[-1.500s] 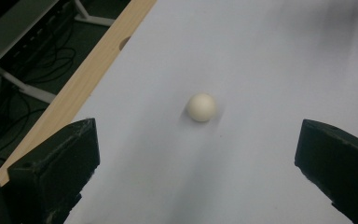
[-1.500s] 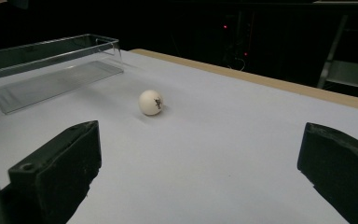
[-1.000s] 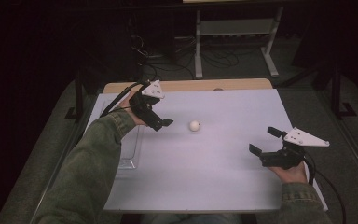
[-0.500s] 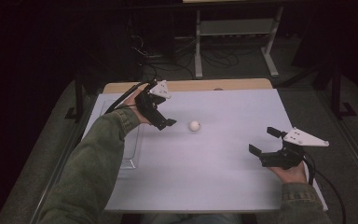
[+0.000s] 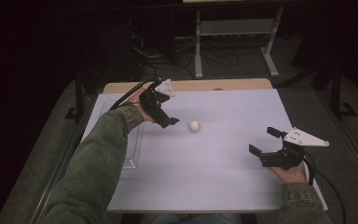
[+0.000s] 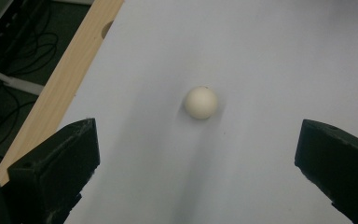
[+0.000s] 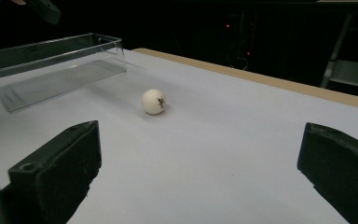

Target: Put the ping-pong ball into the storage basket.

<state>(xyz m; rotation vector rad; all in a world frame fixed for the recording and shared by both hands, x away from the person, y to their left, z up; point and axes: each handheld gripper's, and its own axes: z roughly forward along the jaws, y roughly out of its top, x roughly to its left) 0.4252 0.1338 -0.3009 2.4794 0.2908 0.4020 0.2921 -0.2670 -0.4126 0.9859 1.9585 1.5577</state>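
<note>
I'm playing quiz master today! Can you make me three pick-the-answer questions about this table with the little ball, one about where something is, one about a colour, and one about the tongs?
1. Where is the ball?
A. on the white table top
B. inside the clear tray
C. between shut tongs

2. What colour is the ball?
A. red
B. creamy white
C. blue

3. How are the left tongs?
A. shut on the ball
B. open, ball ahead of them
C. shut on nothing

Answers:
1 A: it rests on the table top, apart from the clear tray.
2 B: it looks pale cream.
3 B: the jaws stand wide apart, untouched ball beyond.
</note>
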